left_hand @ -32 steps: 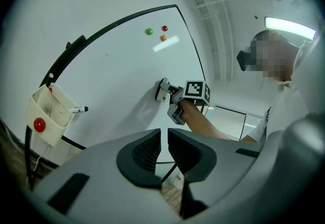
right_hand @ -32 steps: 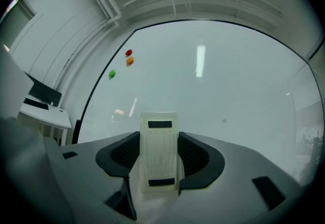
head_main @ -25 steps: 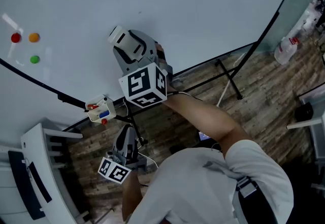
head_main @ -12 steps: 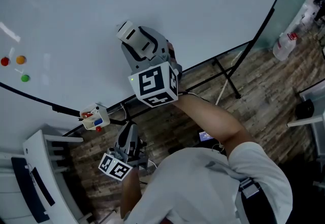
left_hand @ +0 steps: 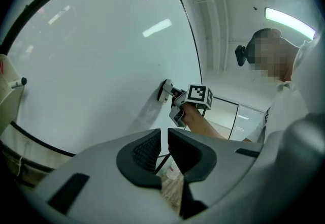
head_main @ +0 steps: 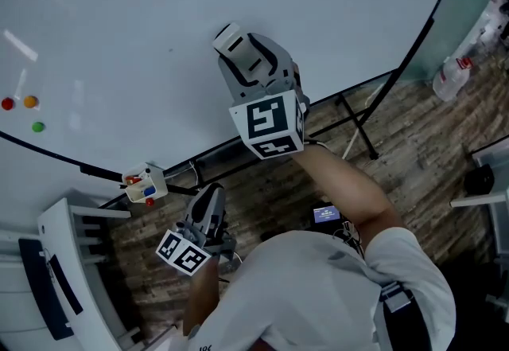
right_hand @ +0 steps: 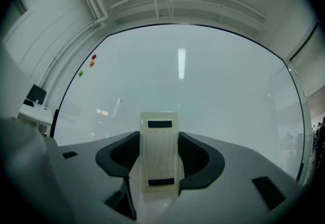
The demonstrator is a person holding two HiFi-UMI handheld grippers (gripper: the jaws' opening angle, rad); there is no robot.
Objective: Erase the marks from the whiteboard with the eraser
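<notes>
The white eraser (head_main: pixel 228 37) is pressed flat against the whiteboard (head_main: pixel 119 15), and my right gripper (head_main: pixel 236 52) is shut on it. In the right gripper view the eraser (right_hand: pixel 160 164) stands upright between the two dark pads, facing the pale board (right_hand: pixel 213 86). I see no clear marks on the board, only a tiny dark speck (head_main: pixel 169 48) left of the eraser. My left gripper (head_main: pixel 212 198) hangs low below the board's bottom edge, its jaws shut with nothing between them (left_hand: pixel 163 148). From there the eraser (left_hand: pixel 164 91) shows on the board.
Red, orange and green magnets (head_main: pixel 29 103) sit at the board's far left. A small marker holder (head_main: pixel 143 185) clips to the bottom frame. The board's black stand leg (head_main: pixel 358 122) rests on the wood floor, with a white rack (head_main: pixel 67 278) at lower left and a bottle (head_main: pixel 450 77) at right.
My right gripper has slid the eraser to the right across the board, farther from the magnets. The left gripper stays low, shut and empty.
</notes>
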